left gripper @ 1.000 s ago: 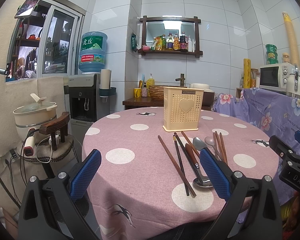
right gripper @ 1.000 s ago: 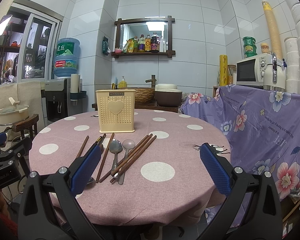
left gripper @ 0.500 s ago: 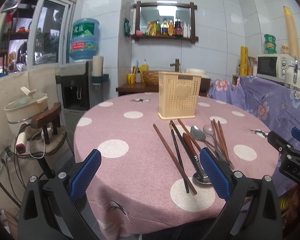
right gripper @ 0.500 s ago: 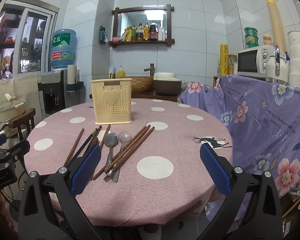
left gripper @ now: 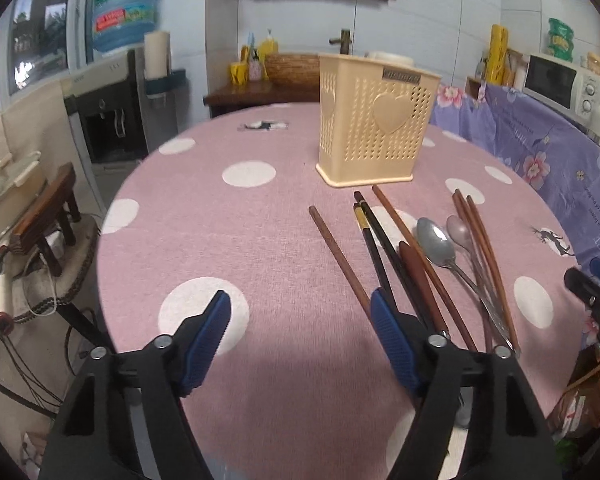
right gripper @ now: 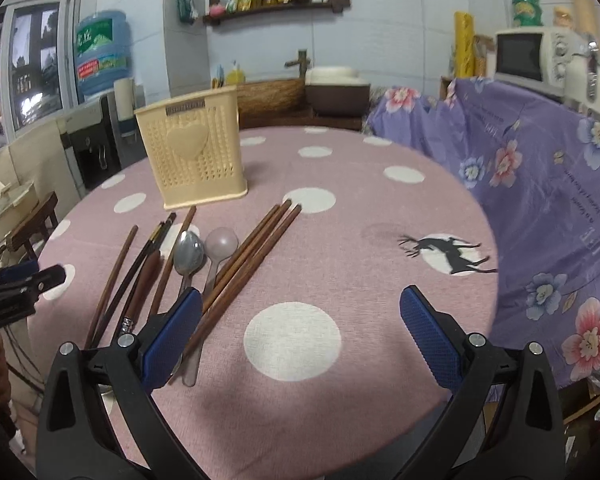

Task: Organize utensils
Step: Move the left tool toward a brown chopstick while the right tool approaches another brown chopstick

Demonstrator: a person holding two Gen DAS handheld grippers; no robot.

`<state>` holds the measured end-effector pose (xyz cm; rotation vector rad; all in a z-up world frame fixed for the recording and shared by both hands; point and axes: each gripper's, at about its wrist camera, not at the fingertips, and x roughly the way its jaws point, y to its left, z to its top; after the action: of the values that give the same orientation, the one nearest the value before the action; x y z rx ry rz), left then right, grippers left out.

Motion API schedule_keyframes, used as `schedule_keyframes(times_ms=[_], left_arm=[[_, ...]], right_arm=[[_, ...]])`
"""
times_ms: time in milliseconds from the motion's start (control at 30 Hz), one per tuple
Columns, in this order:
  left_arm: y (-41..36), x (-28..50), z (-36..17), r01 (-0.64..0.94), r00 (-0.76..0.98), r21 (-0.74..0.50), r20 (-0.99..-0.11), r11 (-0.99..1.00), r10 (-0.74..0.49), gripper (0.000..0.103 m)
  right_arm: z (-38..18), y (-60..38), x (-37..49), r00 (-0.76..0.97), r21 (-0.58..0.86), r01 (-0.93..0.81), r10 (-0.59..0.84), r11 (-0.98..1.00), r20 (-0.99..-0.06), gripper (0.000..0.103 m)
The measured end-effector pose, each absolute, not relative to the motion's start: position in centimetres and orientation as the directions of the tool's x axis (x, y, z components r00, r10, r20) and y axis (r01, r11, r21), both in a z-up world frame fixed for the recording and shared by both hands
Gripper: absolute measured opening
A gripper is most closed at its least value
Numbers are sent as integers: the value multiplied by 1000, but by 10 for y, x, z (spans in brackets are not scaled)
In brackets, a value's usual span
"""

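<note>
A cream perforated utensil holder (left gripper: 374, 122) with a heart stands upright on the pink polka-dot tablecloth (left gripper: 240, 248); it also shows in the right wrist view (right gripper: 194, 156). In front of it lie several brown chopsticks (left gripper: 340, 258), black chopsticks (left gripper: 376, 240), a metal spoon (left gripper: 436, 242) and a pale spoon (right gripper: 220, 246). My left gripper (left gripper: 300, 320) is open and empty, low over the table left of the utensils. My right gripper (right gripper: 300, 320) is open and empty, its left finger (right gripper: 172, 340) over the chopstick ends (right gripper: 252, 256).
A purple floral cloth (right gripper: 540, 184) covers furniture right of the table, with a microwave (right gripper: 536, 60) on it. A water dispenser (left gripper: 112, 116), a pot and a wooden stool (left gripper: 48, 216) stand left of the table. A sink counter (right gripper: 300, 96) is behind.
Both grippers have moved forward and down over the table toward the utensils. Both stay open. The utensils and holder have not moved.
</note>
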<state>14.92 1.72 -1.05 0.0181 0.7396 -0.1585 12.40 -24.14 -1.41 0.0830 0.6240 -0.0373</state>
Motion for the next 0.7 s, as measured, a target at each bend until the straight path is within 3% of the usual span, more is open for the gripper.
schedule_keyframes(times_ms=[233, 700], left_arm=[[3, 186, -14, 171, 668, -15, -733, 985, -127, 63], [-6, 217, -21, 161, 639, 41, -766, 986, -72, 62]], right_arm=[[-28, -227, 174, 734, 40, 50, -10, 998, -679, 98], [-49, -223, 221, 604, -45, 77, -82, 996, -792, 97]])
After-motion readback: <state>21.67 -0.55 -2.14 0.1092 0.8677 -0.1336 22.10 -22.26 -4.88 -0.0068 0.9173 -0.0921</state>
